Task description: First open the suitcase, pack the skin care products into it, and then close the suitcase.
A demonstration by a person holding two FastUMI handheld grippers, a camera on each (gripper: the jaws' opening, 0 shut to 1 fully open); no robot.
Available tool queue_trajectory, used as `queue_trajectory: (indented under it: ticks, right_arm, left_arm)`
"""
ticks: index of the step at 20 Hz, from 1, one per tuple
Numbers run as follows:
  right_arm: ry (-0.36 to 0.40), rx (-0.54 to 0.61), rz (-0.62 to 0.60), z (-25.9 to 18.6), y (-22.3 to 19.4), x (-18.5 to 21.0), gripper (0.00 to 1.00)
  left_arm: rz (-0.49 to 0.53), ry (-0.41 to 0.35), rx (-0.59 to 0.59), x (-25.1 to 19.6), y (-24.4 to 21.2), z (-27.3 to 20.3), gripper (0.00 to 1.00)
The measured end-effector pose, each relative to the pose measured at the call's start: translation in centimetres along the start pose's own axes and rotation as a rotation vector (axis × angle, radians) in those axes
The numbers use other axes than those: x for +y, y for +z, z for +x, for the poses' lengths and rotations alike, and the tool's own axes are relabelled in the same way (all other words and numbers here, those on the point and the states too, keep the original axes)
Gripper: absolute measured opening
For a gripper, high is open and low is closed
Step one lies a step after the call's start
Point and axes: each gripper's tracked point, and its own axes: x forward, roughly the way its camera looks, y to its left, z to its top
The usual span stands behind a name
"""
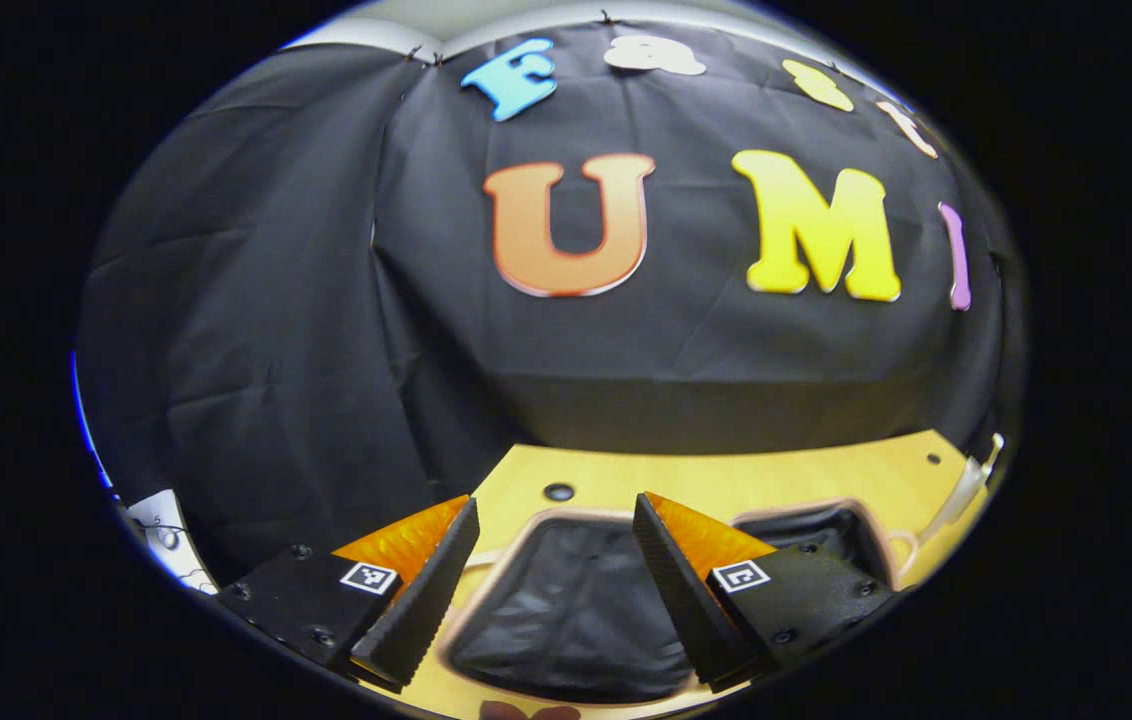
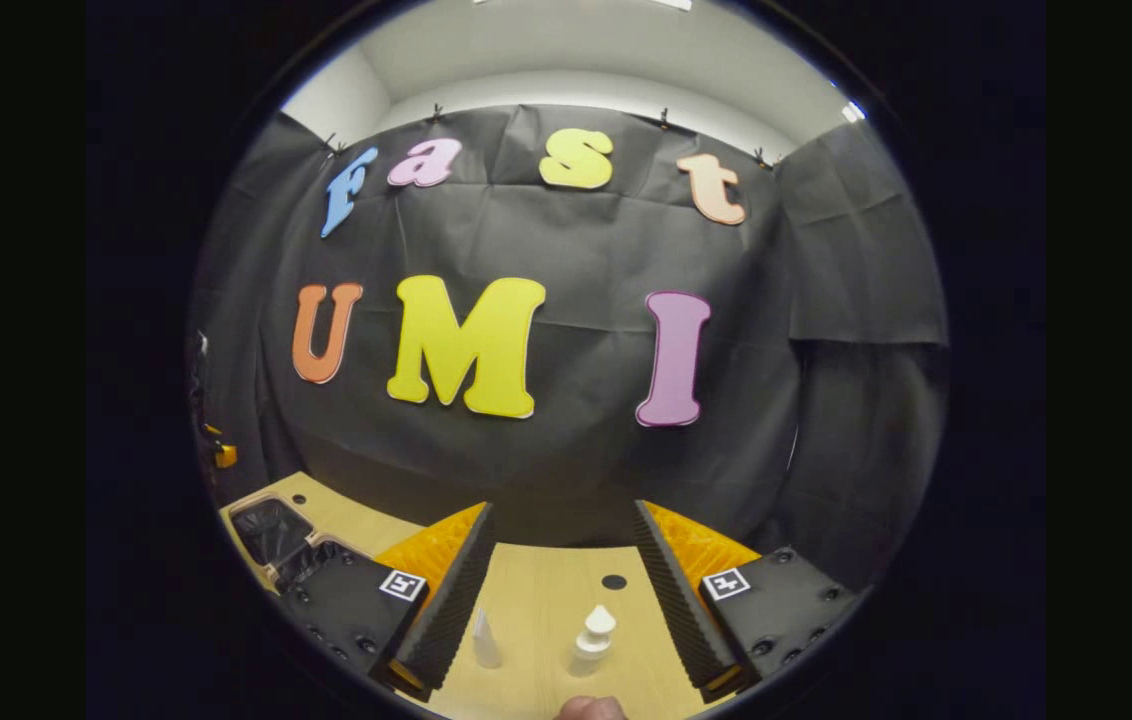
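Two white bottles (image 2: 594, 635) on table (image 2: 546, 600), open suitcase (image 1: 576, 610) nearby

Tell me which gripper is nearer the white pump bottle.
Right. The right gripper is open just before the white pump bottle; the left gripper is over the open suitcase.

wooden table (image 2: 536, 610) bears open suitcase (image 1: 566, 610), two bottles (image 2: 594, 635).

Your table (image 2: 536, 610): smooth pale wood | suitcase (image 1: 576, 610) lining: slightly shiny black cloth | bottles (image 2: 594, 635): matt white plastic
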Motion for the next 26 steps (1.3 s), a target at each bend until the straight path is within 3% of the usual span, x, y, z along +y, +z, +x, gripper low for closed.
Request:
queue_trajectory:
  ticks: [4,8,12,15,20,26]
  right_arm:
    - [0.017,0.029,0.046,0.1,-1.6,-2.2,0.82]
    - [0.019,0.019,0.061,-0.1,-2.0,-4.8,0.81]
    - [0.021,0.035,0.024,-1.0,-3.3,-7.7,0.81]
    - [0.021,0.065,0.027,-1.4,-4.4,-9.5,0.81]
    - [-0.005,0.081,0.033,-1.7,-4.9,-12.5,0.81]
    - [-0.023,0.157,0.026,-2.0,-8.0,-15.1,0.81]
  left_arm:
    - [0.003,-0.062,-0.056,-9.4,2.9,-3.2,0.98]
    - [-0.03,-0.137,-0.041,-18.7,2.2,-5.9,0.98]
    - [-0.019,-0.292,-0.023,-29.3,-0.3,-7.6,0.98]
    - [-0.013,-0.37,0.02,-34.4,-3.3,-8.7,0.98]
    - [0.048,-0.439,0.078,-40.7,-7.8,-9.7,0.99]
    - [0.086,-0.444,0.139,-45.2,-12.8,-8.1,0.99]
